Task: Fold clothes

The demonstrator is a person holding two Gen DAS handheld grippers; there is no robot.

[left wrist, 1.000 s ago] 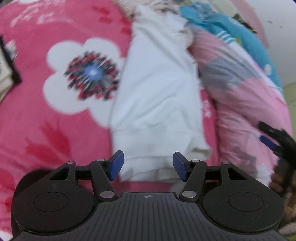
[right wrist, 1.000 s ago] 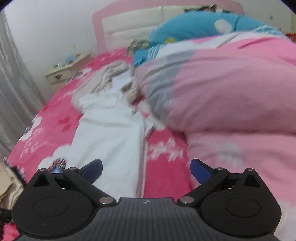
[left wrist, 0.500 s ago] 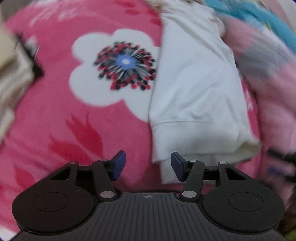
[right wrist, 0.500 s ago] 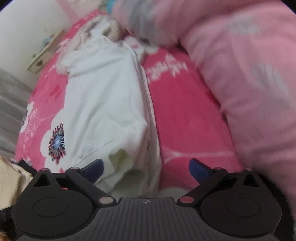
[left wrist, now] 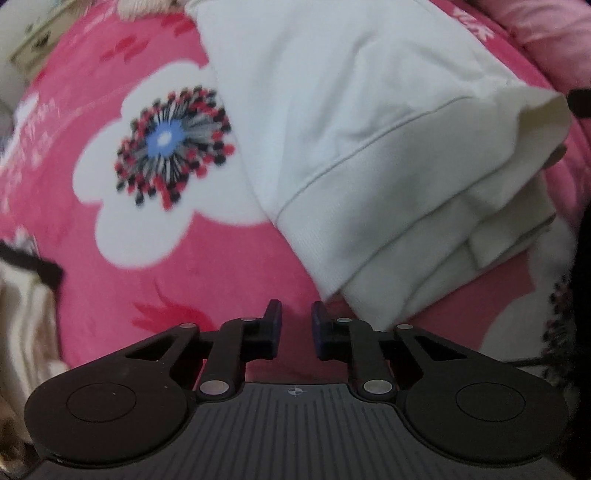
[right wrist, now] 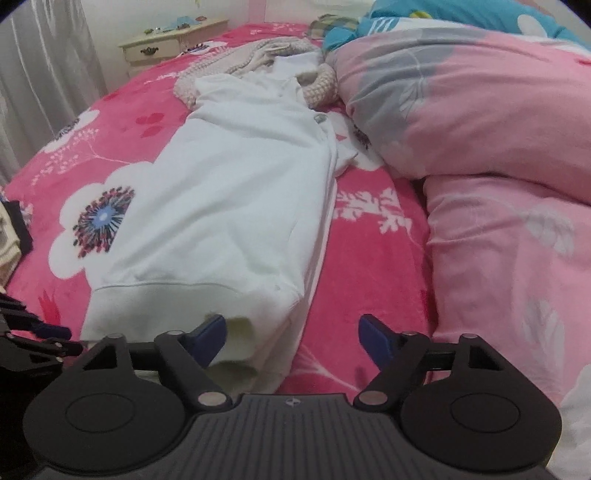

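Note:
A white sweatshirt (right wrist: 229,192) lies lengthwise on the pink flowered blanket (right wrist: 369,258), with its ribbed hem nearest me. In the left wrist view the hem (left wrist: 388,206) fills the right half and its near corner lies just ahead and right of my left gripper (left wrist: 296,326). That gripper's fingers stand a narrow gap apart, with only blanket (left wrist: 184,266) between them. My right gripper (right wrist: 293,334) is wide open at the hem's right corner. Folded cuff fabric (right wrist: 236,347) lies against its left finger.
A bulky pink duvet (right wrist: 480,129) runs along the right side, with blue bedding (right wrist: 443,14) behind it. A beige knit garment (right wrist: 258,55) lies beyond the sweatshirt's collar. Folded beige clothes (left wrist: 22,314) sit at the left. A nightstand (right wrist: 170,44) and curtain (right wrist: 44,74) stand far left.
Both grippers have come down close to the sweatshirt's hem. The left gripper's fingers have narrowed from wide apart to a small gap. The right gripper has stayed wide open.

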